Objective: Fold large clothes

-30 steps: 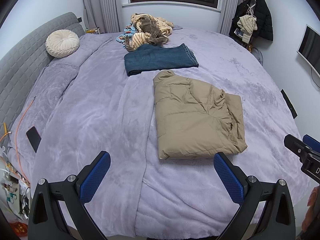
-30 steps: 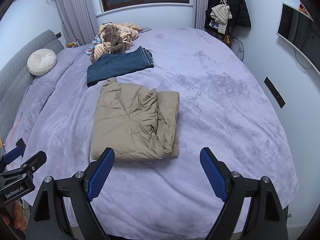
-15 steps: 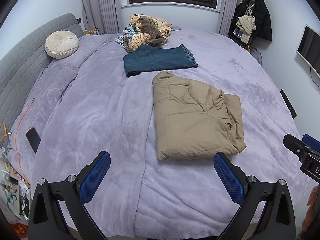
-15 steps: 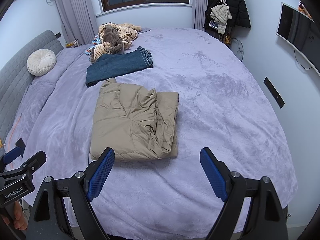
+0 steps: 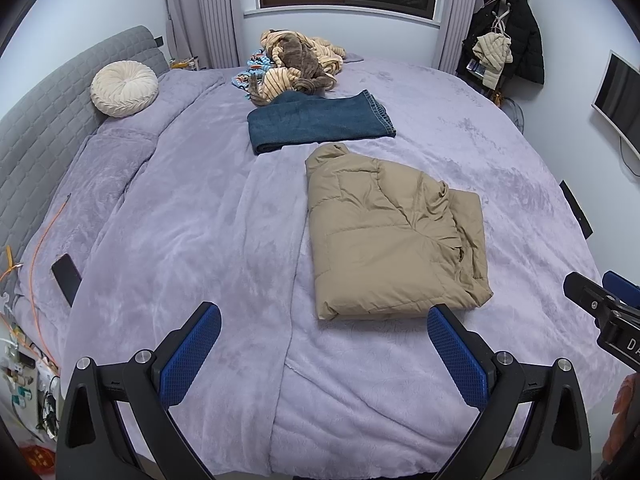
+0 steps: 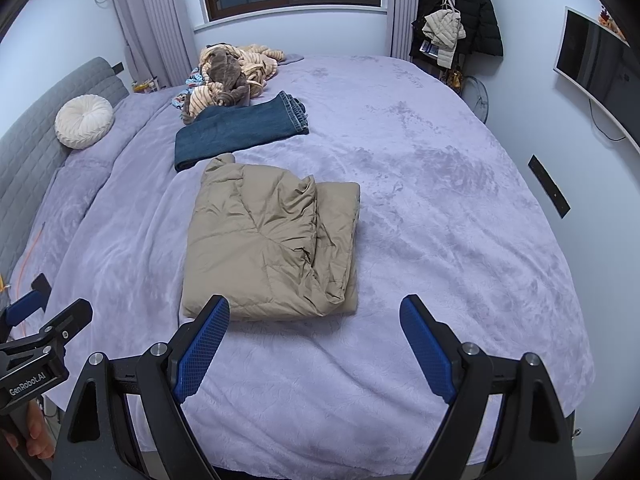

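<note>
A tan puffer jacket [image 5: 392, 236] lies folded into a rectangle on the lilac bed [image 5: 180, 220]; it also shows in the right wrist view [image 6: 272, 244]. Folded blue jeans [image 5: 320, 122] lie just beyond it, also seen in the right wrist view [image 6: 244, 130]. My left gripper [image 5: 324, 336] is open and empty, above the bed's near edge, short of the jacket. My right gripper [image 6: 316, 326] is open and empty, just in front of the jacket's near edge.
A pile of unfolded striped and brown clothes [image 5: 292, 64] sits at the far side under the window. A round cream cushion [image 5: 124, 88] leans on the grey headboard. A dark phone [image 5: 66, 274] lies at the left edge. Coats [image 6: 456, 20] hang at the right wall.
Both views have shifted only slightly; the jacket and jeans lie as before and both grippers stay open.
</note>
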### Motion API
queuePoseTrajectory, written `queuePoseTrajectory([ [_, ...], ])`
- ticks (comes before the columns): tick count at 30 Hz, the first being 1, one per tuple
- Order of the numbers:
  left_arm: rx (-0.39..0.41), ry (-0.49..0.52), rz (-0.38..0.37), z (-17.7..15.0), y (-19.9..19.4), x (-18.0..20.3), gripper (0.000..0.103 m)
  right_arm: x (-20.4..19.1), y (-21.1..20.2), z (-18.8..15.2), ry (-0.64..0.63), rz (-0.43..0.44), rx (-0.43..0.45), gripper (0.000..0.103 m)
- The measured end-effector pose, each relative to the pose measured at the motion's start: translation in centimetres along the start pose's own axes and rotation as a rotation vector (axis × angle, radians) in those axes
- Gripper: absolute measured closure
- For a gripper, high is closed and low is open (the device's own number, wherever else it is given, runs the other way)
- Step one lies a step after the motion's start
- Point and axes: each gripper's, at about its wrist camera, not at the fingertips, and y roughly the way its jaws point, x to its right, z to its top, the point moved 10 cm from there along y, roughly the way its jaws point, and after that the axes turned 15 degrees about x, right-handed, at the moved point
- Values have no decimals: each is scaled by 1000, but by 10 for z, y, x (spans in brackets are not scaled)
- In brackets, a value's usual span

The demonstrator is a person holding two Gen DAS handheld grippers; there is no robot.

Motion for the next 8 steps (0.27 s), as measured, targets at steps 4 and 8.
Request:
queuePoseTrajectory([
  [4,15,-5,-19,7,1,3,0,-1,0,-1,0,0,-2,14],
  [8,19,-4,-30,6,-3,7,0,0,0,-4,-1,-1,-7,14],
])
